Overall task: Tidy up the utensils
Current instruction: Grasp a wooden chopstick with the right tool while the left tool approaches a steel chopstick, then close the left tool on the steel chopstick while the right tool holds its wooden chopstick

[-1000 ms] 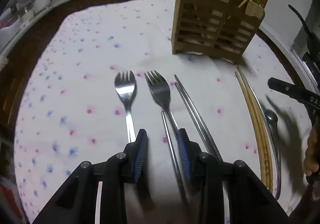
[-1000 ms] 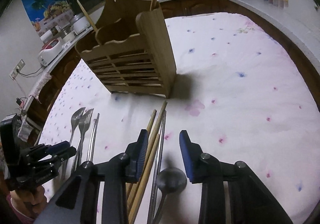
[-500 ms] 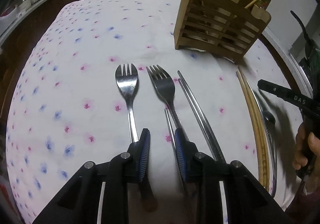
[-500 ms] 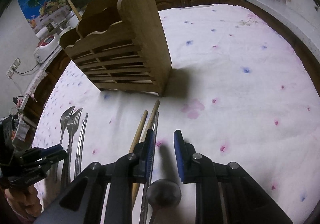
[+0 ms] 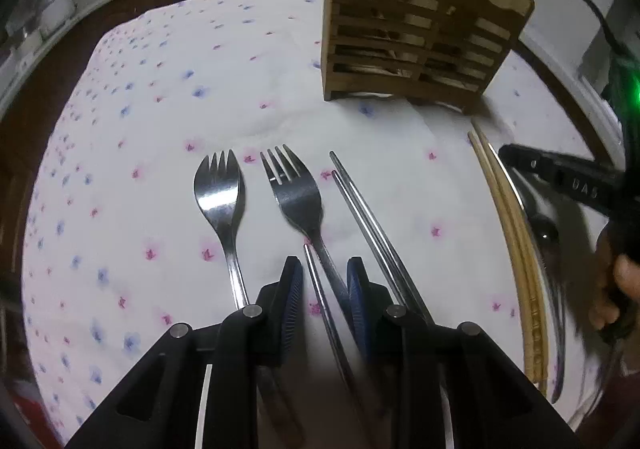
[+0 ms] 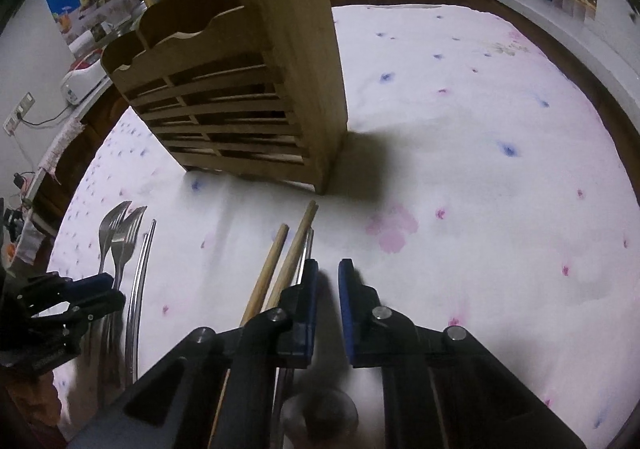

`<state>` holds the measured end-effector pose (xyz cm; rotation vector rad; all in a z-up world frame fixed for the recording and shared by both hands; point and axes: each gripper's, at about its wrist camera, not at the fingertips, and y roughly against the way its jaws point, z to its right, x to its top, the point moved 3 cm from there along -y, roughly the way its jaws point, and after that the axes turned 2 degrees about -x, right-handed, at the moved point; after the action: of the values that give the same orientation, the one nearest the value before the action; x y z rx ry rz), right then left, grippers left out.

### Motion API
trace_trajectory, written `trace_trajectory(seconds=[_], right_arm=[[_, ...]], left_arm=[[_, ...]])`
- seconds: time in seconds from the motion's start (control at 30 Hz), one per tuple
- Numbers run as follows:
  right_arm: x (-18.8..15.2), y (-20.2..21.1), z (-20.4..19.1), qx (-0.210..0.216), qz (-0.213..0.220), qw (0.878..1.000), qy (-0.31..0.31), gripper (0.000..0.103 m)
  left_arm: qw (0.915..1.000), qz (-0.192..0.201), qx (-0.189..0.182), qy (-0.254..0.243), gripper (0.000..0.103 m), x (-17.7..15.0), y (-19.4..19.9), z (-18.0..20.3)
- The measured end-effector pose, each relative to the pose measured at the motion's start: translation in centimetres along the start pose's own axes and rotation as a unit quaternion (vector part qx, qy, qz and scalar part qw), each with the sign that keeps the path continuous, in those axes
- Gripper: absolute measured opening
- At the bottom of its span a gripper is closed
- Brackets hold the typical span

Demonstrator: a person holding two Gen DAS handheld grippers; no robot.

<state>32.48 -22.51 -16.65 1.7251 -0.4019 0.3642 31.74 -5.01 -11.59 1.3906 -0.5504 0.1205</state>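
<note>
Tablecloth (image 5: pixel 168 153): white with pink and blue flowers, lying under everything.
Left gripper (image 5: pixel 322 269): jaws are closing around the second fork (image 5: pixel 298 193) handle and one metal chopstick (image 5: pixel 320 301).
Right gripper (image 6: pixel 328 277): jaws are closing, narrow; nothing showing between them; wooden chopsticks (image 6: pixel 280 261) just left.
Wooden holder (image 6: pixel 248 97): standing ahead.
Tip: pinching only the fork works best.

Silver forks (image 5: pixel 218 201) and pale wooden chopsticks (image 5: pixel 510 225) lie on a white cloth (image 5: pixel 160 129) dotted with pink and blue flowers, beside a tan slatted rack (image 5: pixel 416 45).
</note>
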Motion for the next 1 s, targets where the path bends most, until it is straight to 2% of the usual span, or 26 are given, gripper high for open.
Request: trace_trajectory(seconds=[0.07,0.13,0.2,0.27,0.37,0.53,0.6,0.63,0.7,0.77,0.9,0.97,1.0], right_arm=[[0.1,0.2,0.0,0.002,0.001,1.000,-0.003,0.010],[0.3,1.0,0.5,0.012,0.016,1.000,-0.016,0.010],[0.4,1.3,0.5,0.026,0.012,0.999,-0.022,0.013],[0.4,0.9,-0.1,0.030,0.001,0.999,-0.013,0.015],[0.1,-0.2,-1.0,0.009,-0.017,1.000,0.011,0.015],[0.4,-0.8,-1.4,0.001,-0.015,1.000,0.023,0.015],[0.6,-1.0,-1.3,-0.003,-0.014,1.000,0.024,0.010],[0.5,-0.9,-1.3,-0.003,-0.013,1.000,0.026,0.009],[0.6,-0.8,-1.0,0.005,-0.014,1.000,0.022,0.009],[0.6,-0.8,-0.6,0.018,-0.016,1.000,0.016,0.009],[0.5,-0.7,-0.2,0.032,-0.014,0.999,0.008,0.008],[0.5,-0.7,-0.2,0.032,-0.014,0.999,0.007,0.008],[0.5,-0.7,-0.3,0.030,-0.013,0.999,0.008,0.008]], left_arm=[[1.0000,-0.001,-0.003,-0.002,0.023,-0.1,0.0,0.0],[0.9996,-0.003,-0.023,0.017,0.023,-0.3,0.1,-0.6],[0.9988,-0.007,-0.037,0.031,0.023,-0.3,0.2,-1.2],[0.9990,-0.005,-0.035,0.026,0.023,-0.3,0.3,-1.2],[0.9997,-0.005,-0.019,0.013,0.023,-0.2,0.2,-0.7],[1.0000,-0.005,-0.007,0.003,0.021,0.1,0.0,-0.2],[1.0000,-0.003,-0.001,-0.004,0.017,0.1,-0.1,0.0],[1.0000,-0.004,-0.004,-0.007,0.014,-0.1,0.1,0.0],[0.9990,-0.012,-0.042,0.009,0.014,-0.6,0.5,-0.6],[0.9981,-0.016,-0.055,0.022,0.014,-1.4,1.1,-1.3],[0.9958,0.012,-0.075,0.052,0.017,-2.2,2.8,-2.8],[0.9954,0.023,-0.066,0.066,0.017,-2.1,3.2,-3.4],[0.9970,0.020,-0.038,0.065,0.017,-2.0,2.9,-3.7]])
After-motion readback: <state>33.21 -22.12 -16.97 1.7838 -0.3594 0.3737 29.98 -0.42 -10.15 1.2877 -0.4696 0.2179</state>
